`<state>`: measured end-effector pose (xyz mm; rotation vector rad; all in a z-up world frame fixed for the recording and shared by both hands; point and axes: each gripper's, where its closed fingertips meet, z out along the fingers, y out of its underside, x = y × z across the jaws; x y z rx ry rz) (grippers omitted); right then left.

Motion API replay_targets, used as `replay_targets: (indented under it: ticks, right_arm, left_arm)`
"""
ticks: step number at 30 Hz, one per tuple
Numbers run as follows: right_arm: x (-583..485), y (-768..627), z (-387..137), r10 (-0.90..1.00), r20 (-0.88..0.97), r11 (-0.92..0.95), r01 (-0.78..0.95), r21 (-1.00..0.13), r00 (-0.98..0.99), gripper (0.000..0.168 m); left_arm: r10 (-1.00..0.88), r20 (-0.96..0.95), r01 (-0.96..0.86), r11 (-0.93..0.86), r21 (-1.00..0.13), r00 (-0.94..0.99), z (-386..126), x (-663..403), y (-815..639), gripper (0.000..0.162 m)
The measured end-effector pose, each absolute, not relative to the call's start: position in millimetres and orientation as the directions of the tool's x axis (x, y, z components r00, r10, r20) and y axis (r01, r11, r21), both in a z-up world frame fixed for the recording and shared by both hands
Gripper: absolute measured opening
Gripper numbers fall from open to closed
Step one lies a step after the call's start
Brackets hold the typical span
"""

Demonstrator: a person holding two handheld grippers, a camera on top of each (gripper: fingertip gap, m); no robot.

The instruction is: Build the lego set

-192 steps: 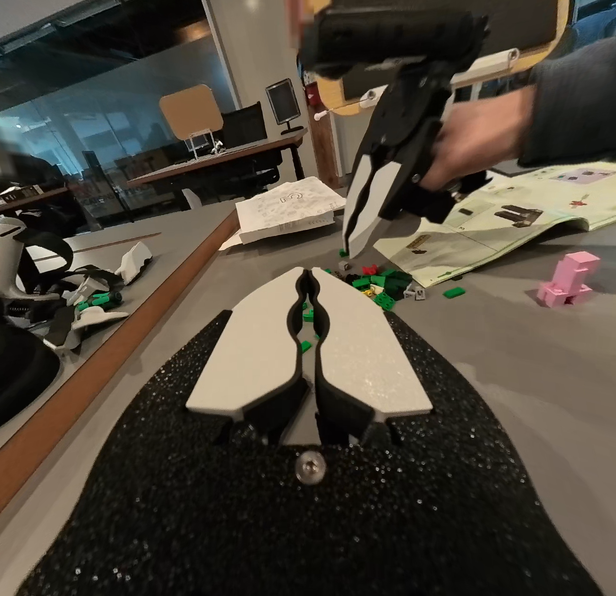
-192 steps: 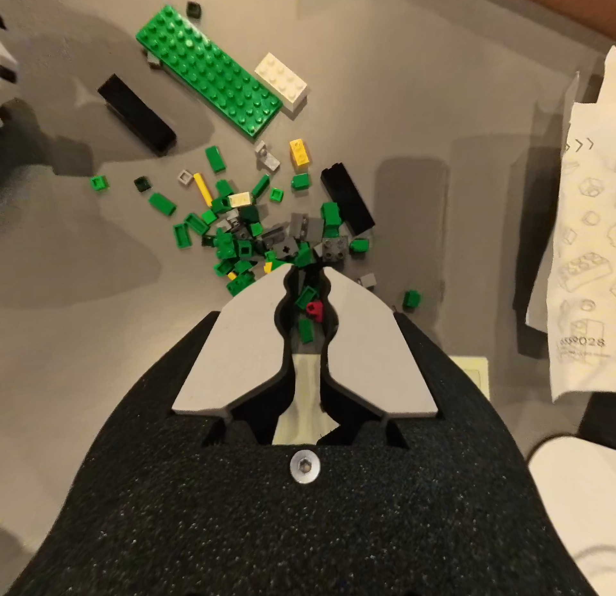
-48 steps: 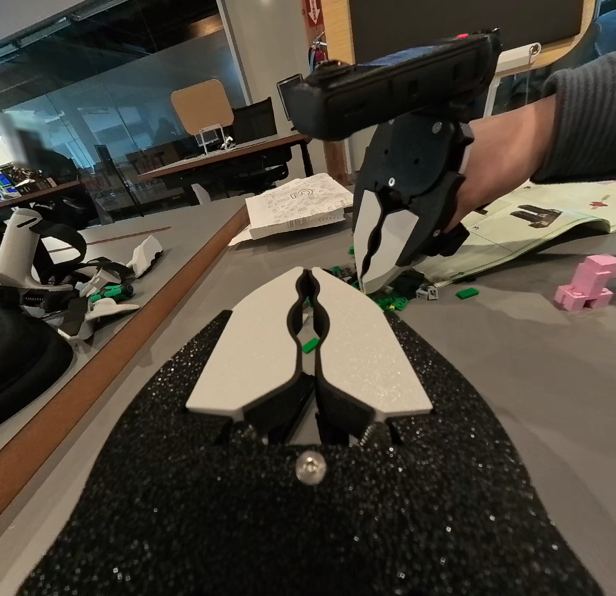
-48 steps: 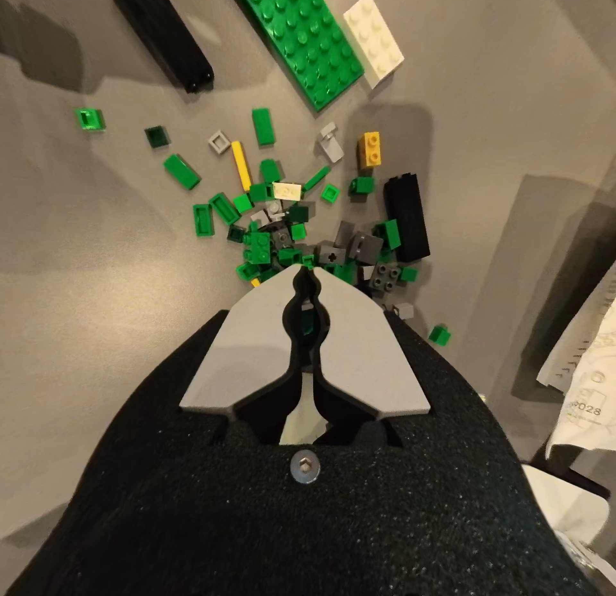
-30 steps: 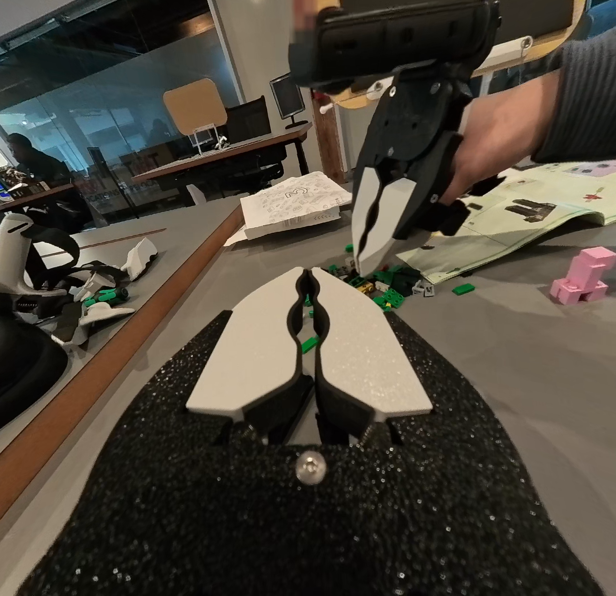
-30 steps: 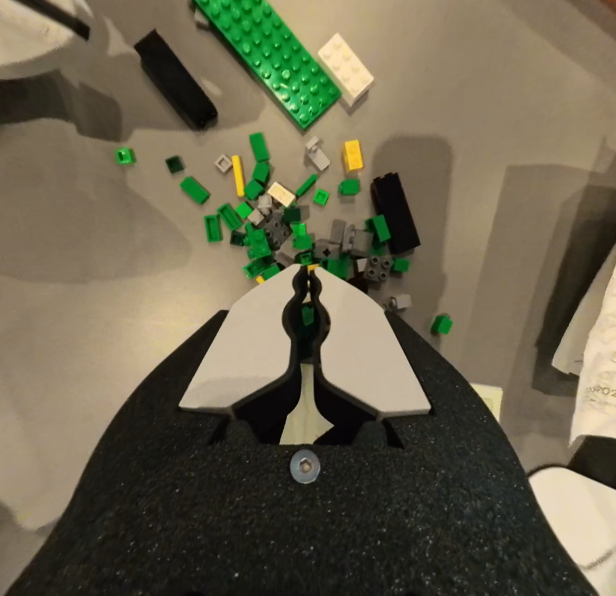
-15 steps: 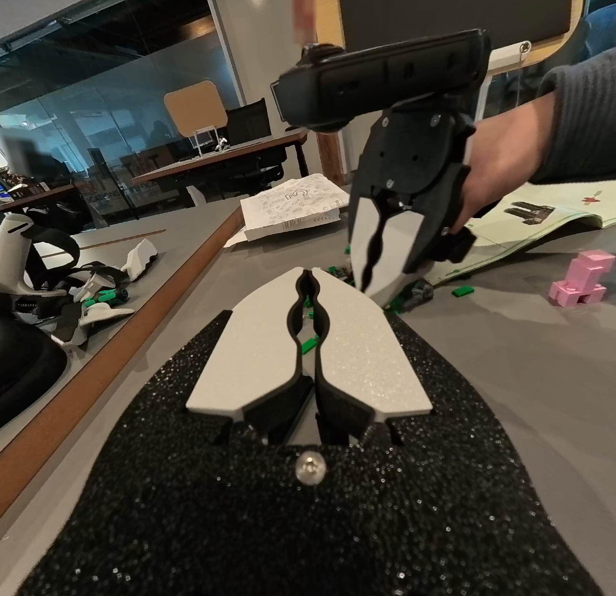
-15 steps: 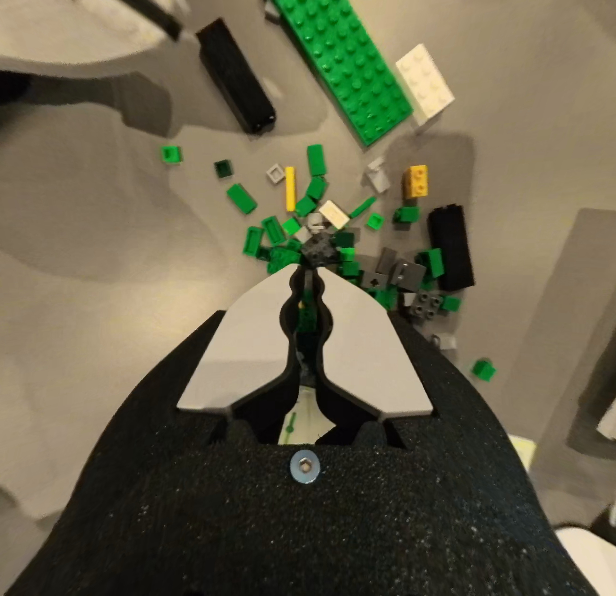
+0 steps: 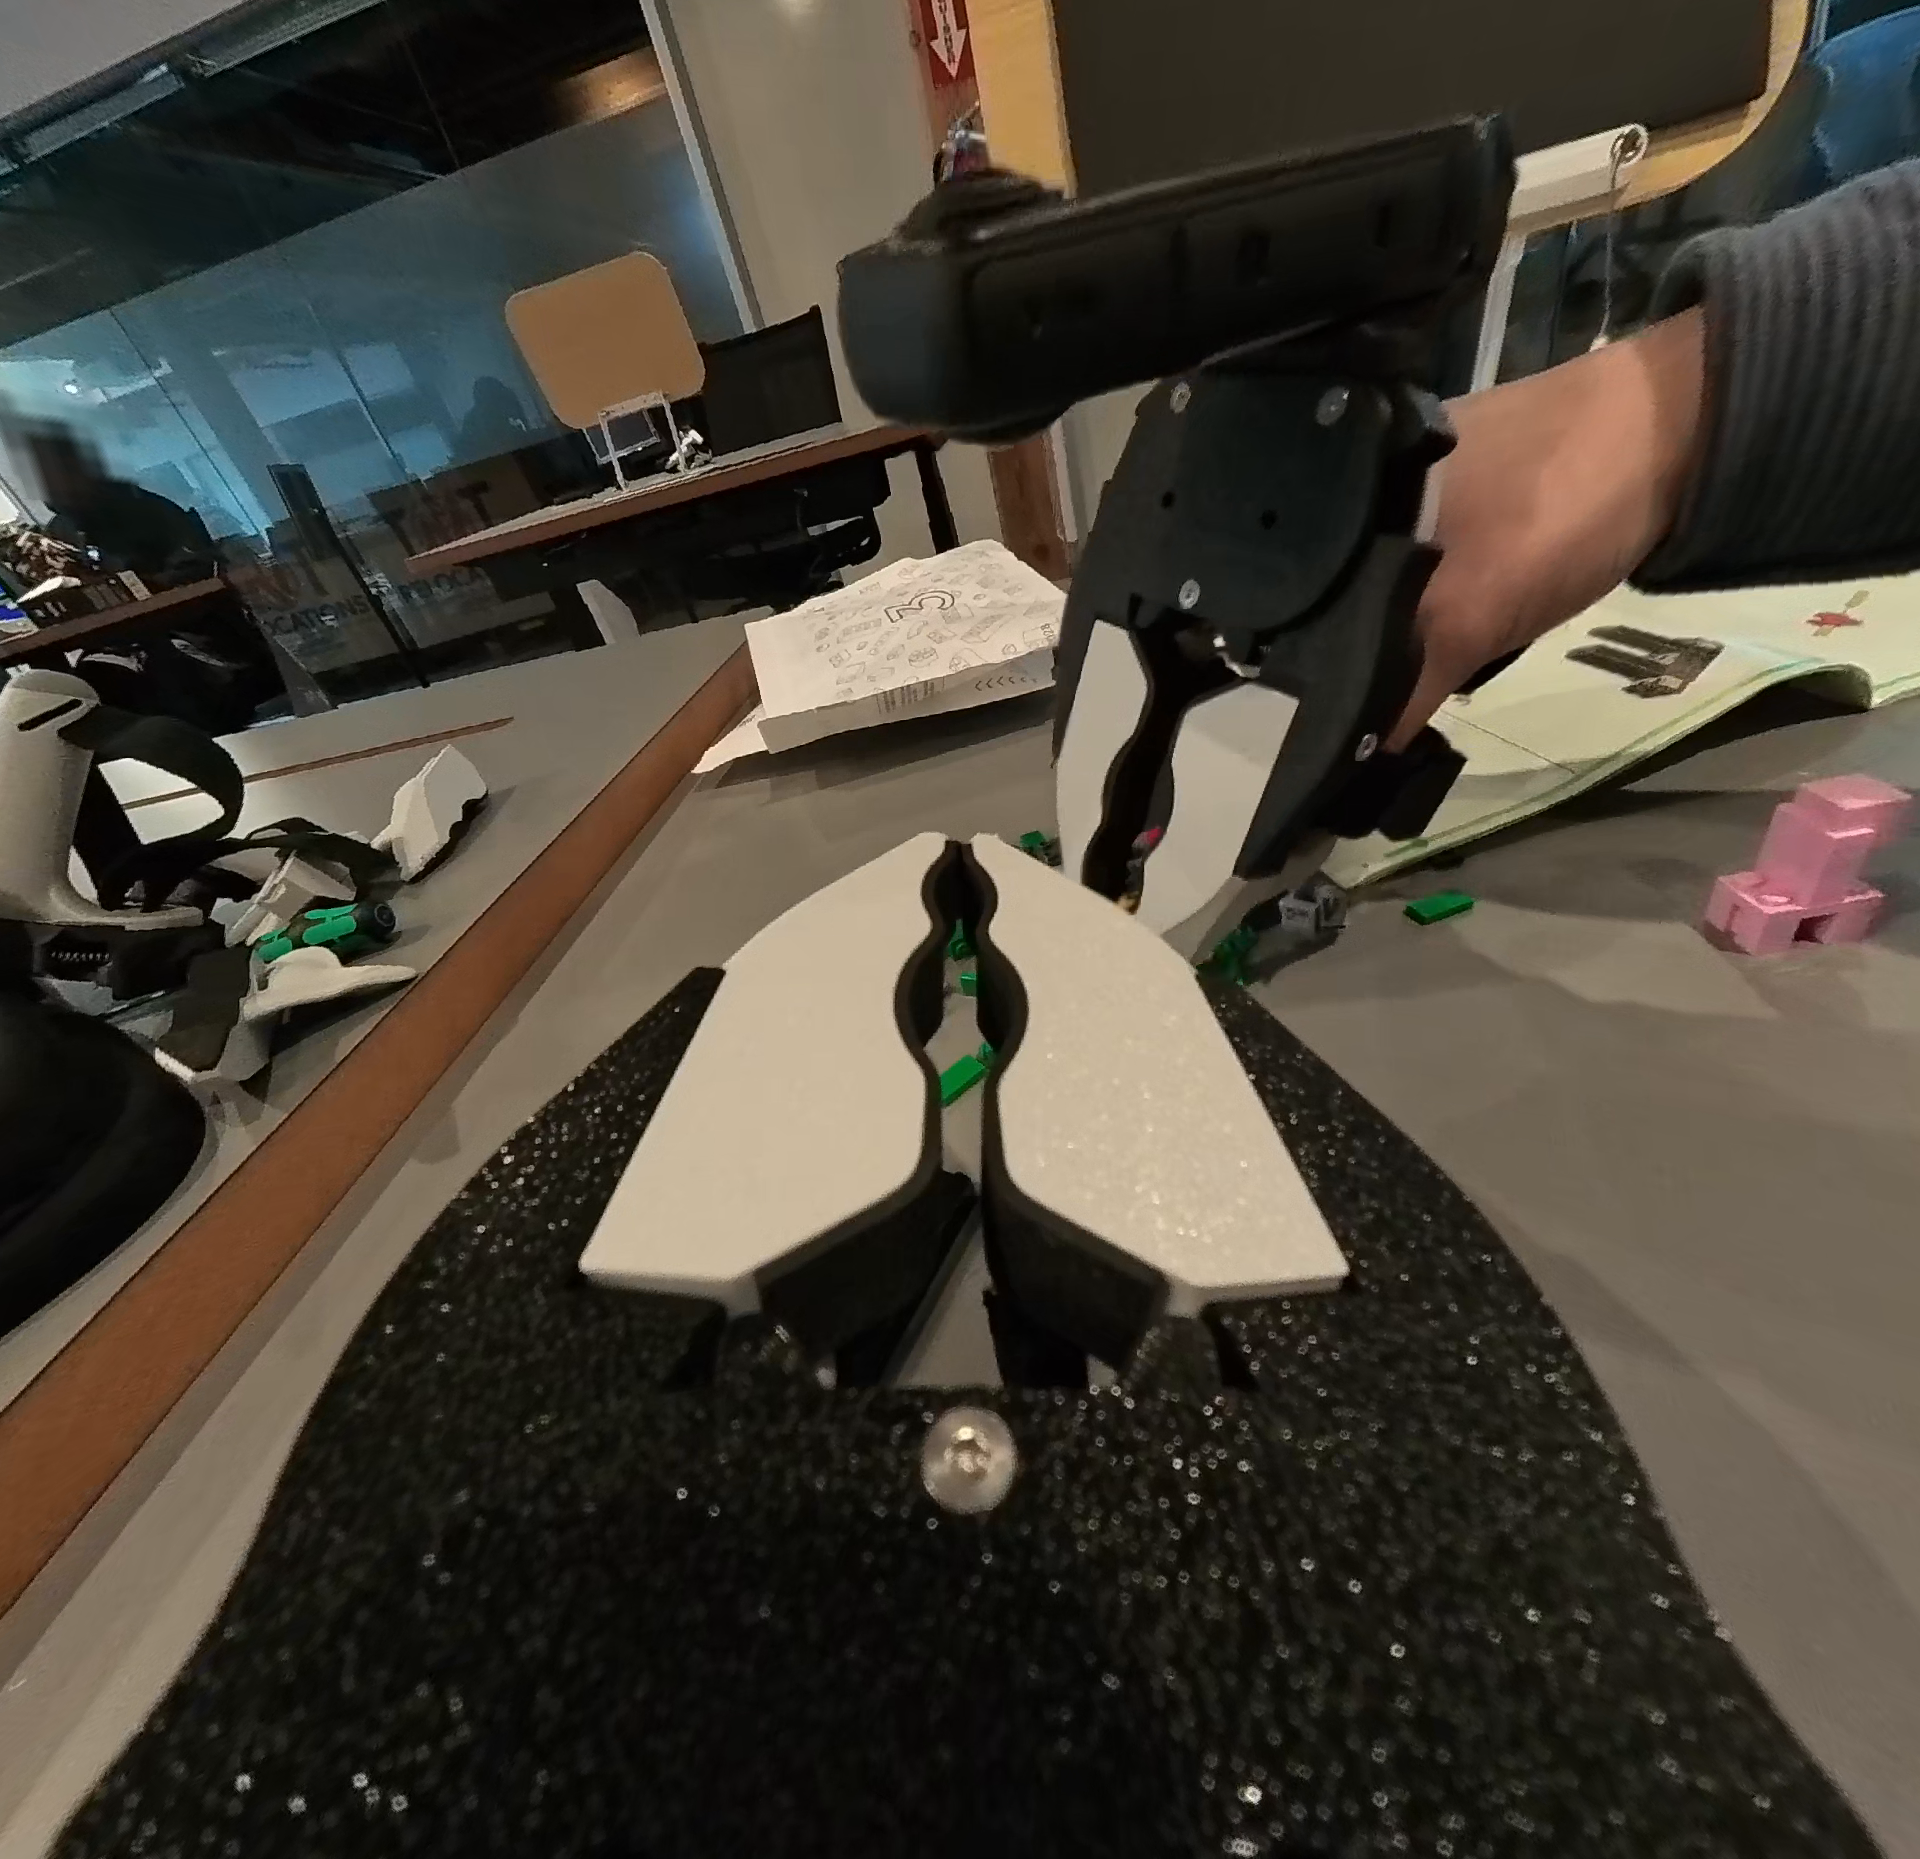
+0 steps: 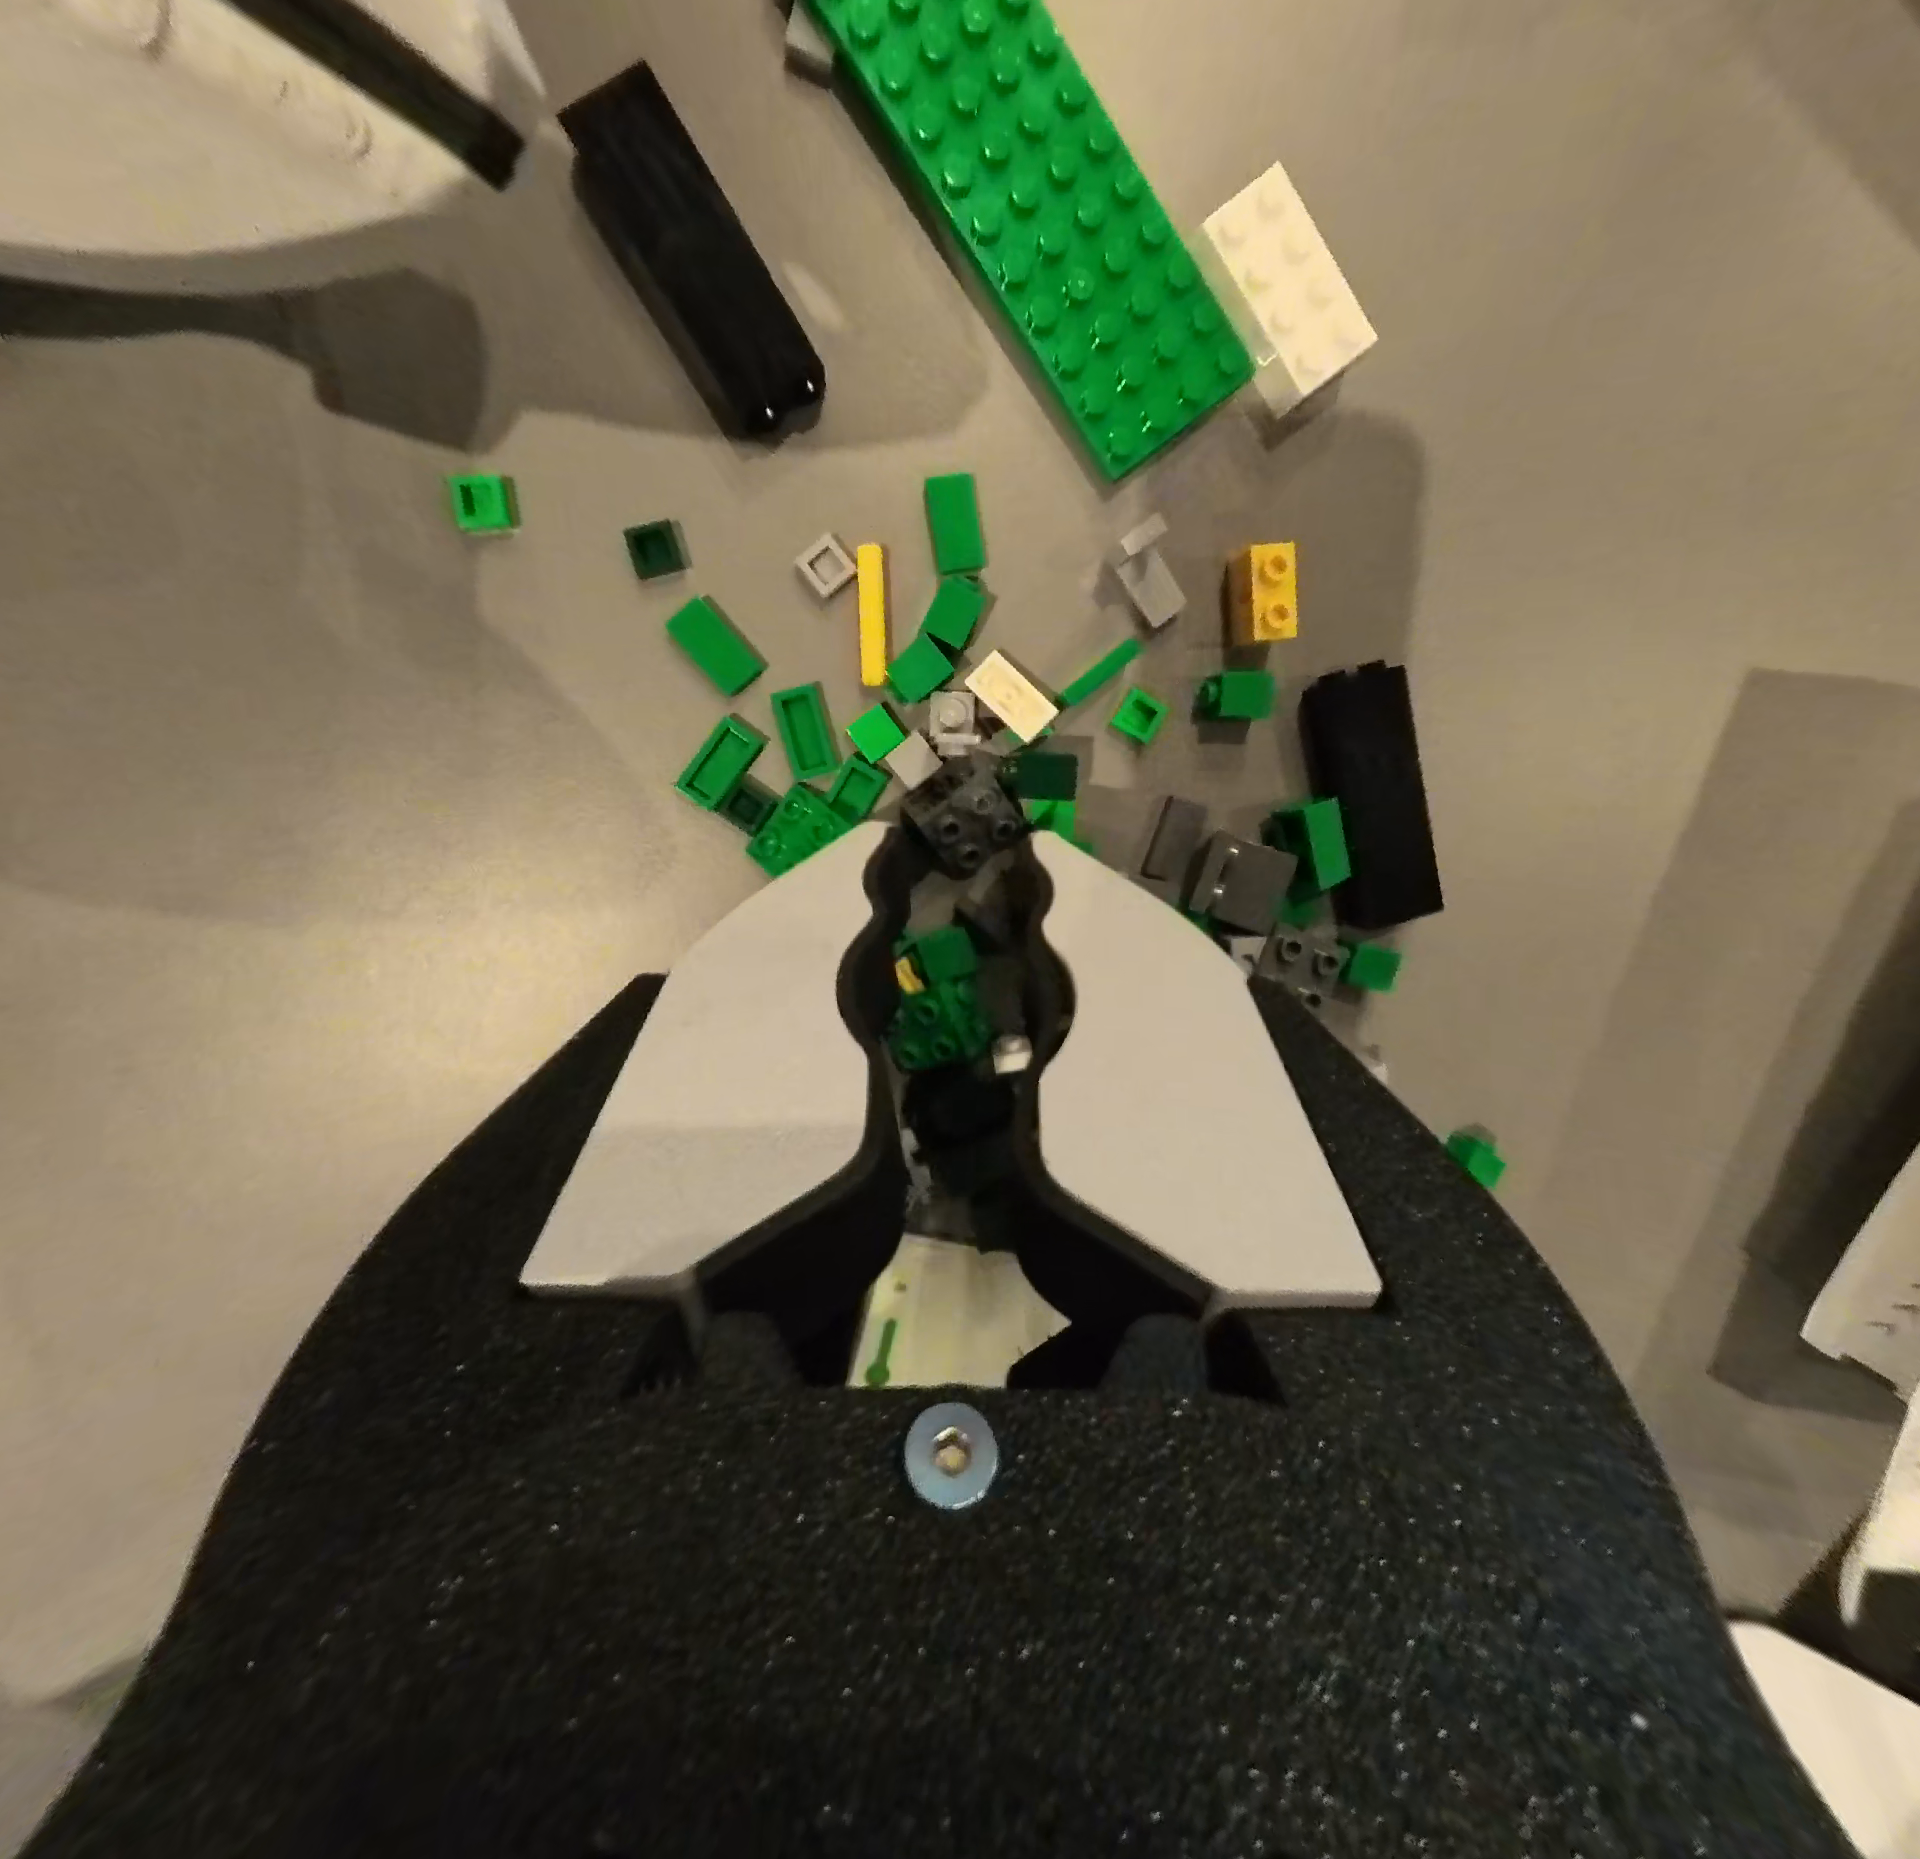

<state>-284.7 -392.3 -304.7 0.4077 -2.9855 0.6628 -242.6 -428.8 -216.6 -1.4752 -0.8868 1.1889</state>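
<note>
**Clerk:** Fingers first. Right gripper (image 10: pixel 951 848): jaws parted, tips lowered over the brick heap, a dark grey studded brick (image 10: pixel 961 822) sitting in the gap at the tips; whether the pads touch it I cannot tell. Left gripper (image 9: pixel 961 859): fingers together, nothing between them, held low above the table.

**Checker:** Entered. Remaining items, largest down?

**Clerk:** Grey table (image 10: pixel 260 666), bearing all of it. Instruction booklet (image 9: pixel 1662 687), open, pale green pages, far right in the left wrist view. White printed paper bag (image 9: pixel 914 646), beyond the heap. Long green baseplate (image 10: pixel 1023 199), lying flat, well above the heap in the right wrist view. White brick (image 10: pixel 1288 287), touching the baseplate's right end. Two black long bricks: one (image 10: pixel 691 261) left of the baseplate, one (image 10: pixel 1371 791) at the heap's right edge.

**Checker:** And the small stock?

**Clerk:** Pink figure (image 9: pixel 1091 874), assembled, standing apart at the right. Loose heap (image 10: pixel 935 666) of green, grey and cream pieces under the right gripper. Yellow brick (image 10: pixel 1262 588) and thin yellow bar (image 10: pixel 871 614) near its upper edge. Single green pieces scattered outward, one (image 10: pixel 480 503) far left.

**Checker:** Holder?

**Clerk:** Person's hand (image 9: pixel 1538 521), grey sleeve, gripping the right gripper's handle.
</note>
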Motion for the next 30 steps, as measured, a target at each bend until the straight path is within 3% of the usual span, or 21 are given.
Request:
replay_targets:
  ticks: [6, 13, 16, 19, 23, 26, 30]
  right_arm:
    - [-287, -397, -310, -0.237, 0.122, 0.882, -0.266, -0.388, -0.964, 0.024]
    - [-286, -397, -310, -0.244, 0.116, 0.881, -0.27, -0.388, -0.963, 0.018]
    - [-286, -395, -305, -0.215, 0.084, 0.868, -0.23, -0.439, -0.973, 0.018]
    - [-280, -396, -289, -0.167, -0.046, 0.804, -0.109, -0.585, -0.985, 0.017]
    - [-262, -400, -236, -0.21, -0.315, 0.582, 0.141, -0.801, -0.926, 0.017]
    - [-264, -396, -201, -0.248, -0.507, 0.436, 0.373, -0.819, -0.825, 0.017]
    - [-272, -385, -178, -0.302, -0.604, 0.335, 0.511, -0.791, -0.737, 0.016]
  left_arm:
    - [0.94, -0.233, -0.047, -0.229, -0.972, 0.248, -216, -242, -429, 0.0]
    - [0.94, -0.233, -0.048, -0.228, -0.972, 0.248, -216, -242, -429, 0.0]
    - [0.94, -0.233, -0.049, -0.228, -0.972, 0.248, -216, -242, -429, 0.0]
    - [0.941, -0.232, -0.05, -0.227, -0.973, 0.248, -216, -242, -429, 0.0]
    - [0.94, -0.23, -0.051, -0.225, -0.973, 0.252, -216, -242, -428, 0.0]
    - [0.937, -0.237, -0.051, -0.231, -0.972, 0.256, -216, -242, -427, 0.0]
    - [0.939, -0.23, -0.053, -0.224, -0.973, 0.255, -216, -242, -427, 0.0]
